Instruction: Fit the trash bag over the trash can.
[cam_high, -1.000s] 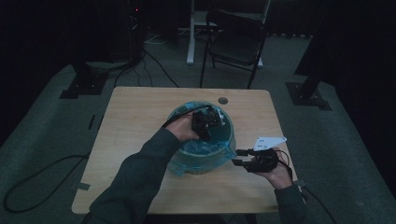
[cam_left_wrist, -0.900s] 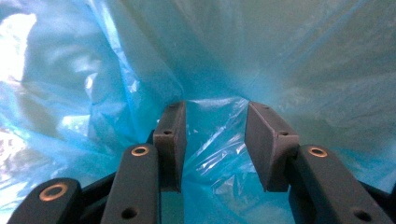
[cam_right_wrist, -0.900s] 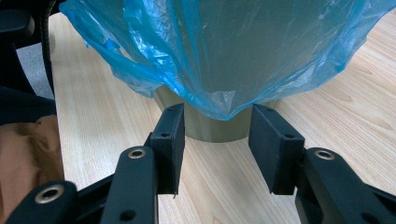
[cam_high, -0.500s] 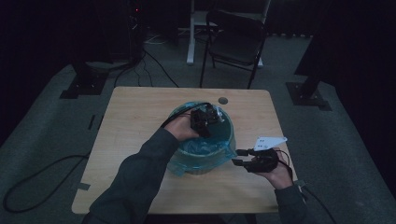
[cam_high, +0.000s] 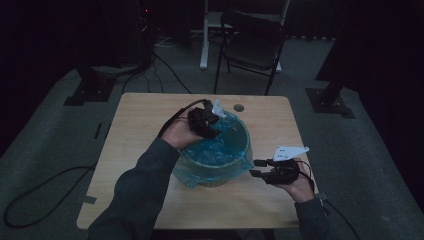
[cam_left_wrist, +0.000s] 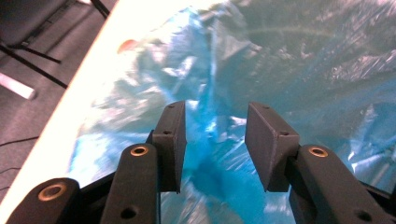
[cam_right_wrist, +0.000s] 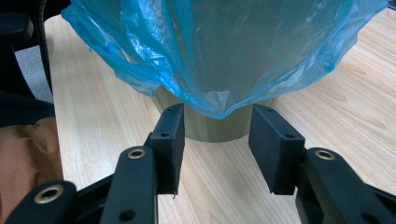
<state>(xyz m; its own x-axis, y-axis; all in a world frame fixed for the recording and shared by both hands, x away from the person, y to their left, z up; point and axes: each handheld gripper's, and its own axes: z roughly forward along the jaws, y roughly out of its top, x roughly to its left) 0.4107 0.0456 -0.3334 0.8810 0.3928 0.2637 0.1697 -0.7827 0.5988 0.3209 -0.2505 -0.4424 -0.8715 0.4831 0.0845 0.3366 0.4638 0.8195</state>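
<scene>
A round bin lined with a blue plastic bag stands in the middle of the wooden table. My left gripper hangs over the bin's far-left rim, open, its jaws above the crumpled bag liner with nothing between them. My right gripper is open at the bin's right side, low over the table. In the right gripper view its jaws point at the bin's olive base, where the bag's hem hangs down over the wall.
A small round hole lies in the table's far edge behind the bin. A folding chair and stand bases sit on the floor beyond the table. Cables run along the floor at the left.
My left gripper has shifted slightly over the bin's far-left rim. The right gripper has held its place beside the bin.
</scene>
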